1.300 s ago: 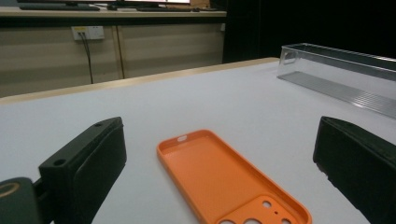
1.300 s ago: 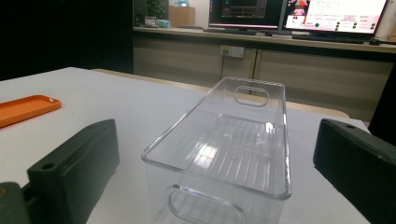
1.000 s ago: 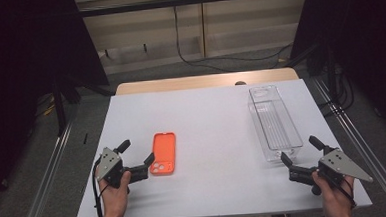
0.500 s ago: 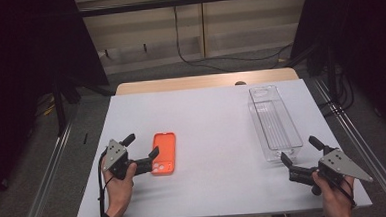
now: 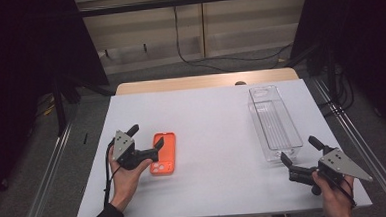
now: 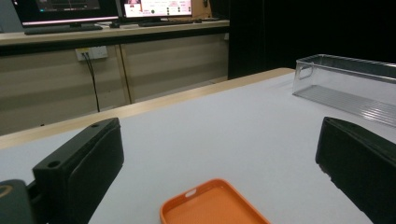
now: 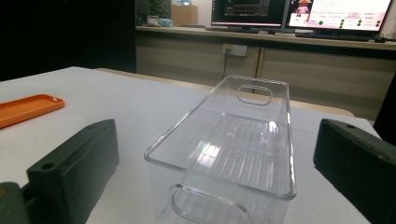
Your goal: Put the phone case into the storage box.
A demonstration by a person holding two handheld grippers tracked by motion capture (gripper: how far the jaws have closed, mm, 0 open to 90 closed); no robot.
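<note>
High view sitting above person's side, looking forward and down over whole worktop (image 5: 216, 117). Left gripper view riding low, skimming just above surface, facing across toward far wall, orange phone case (image 6: 212, 205) right up close. Right gripper view also low, staring straight along clear bin (image 7: 233, 140), very near. All three sharing case and bin; both gripper views catching monitors (image 7: 299, 13) at back.
</note>
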